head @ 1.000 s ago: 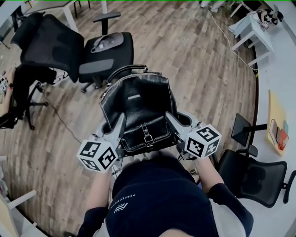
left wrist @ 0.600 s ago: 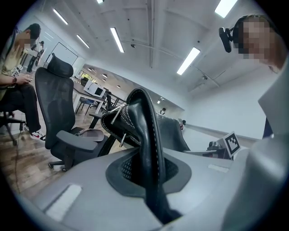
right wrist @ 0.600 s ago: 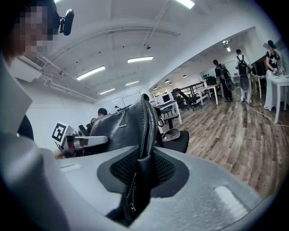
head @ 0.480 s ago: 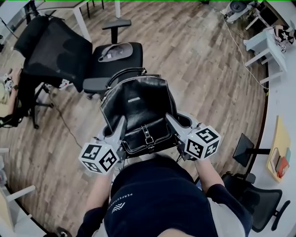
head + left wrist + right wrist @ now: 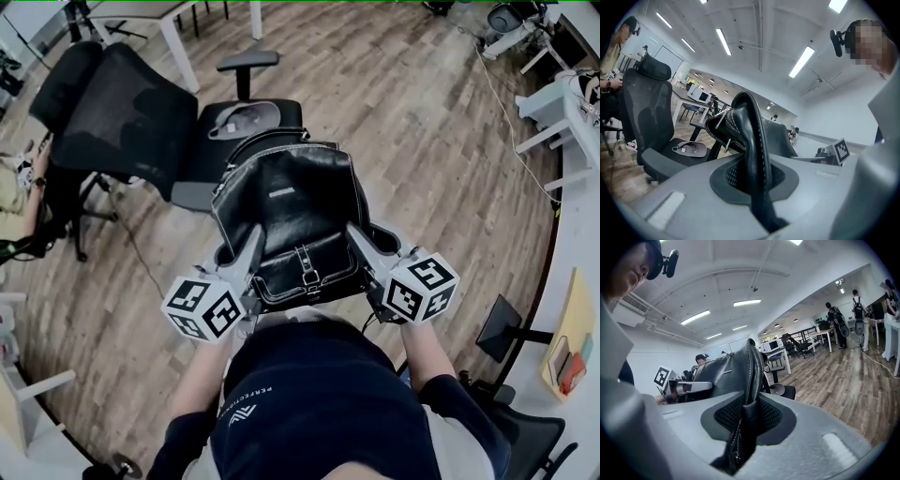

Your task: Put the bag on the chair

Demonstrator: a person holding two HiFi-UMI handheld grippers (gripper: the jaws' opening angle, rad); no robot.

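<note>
A black leather bag with a front buckle hangs in the air in front of the person, held from both sides. My left gripper is shut on the bag's left edge. My right gripper is shut on the bag's right edge. Just beyond the bag stands a black office chair with a mesh back, an armrest and a grey pad lying on its seat. The same chair shows at the left of the left gripper view.
Wooden floor spreads around. White desk legs stand behind the chair. A person sits at the far left. Another black chair is at the lower right, beside a white counter. Several people stand in the distance.
The bag and both grippers have come closer to the office chair, which now sits lower and nearer in the head view. Both grips stay the same.
</note>
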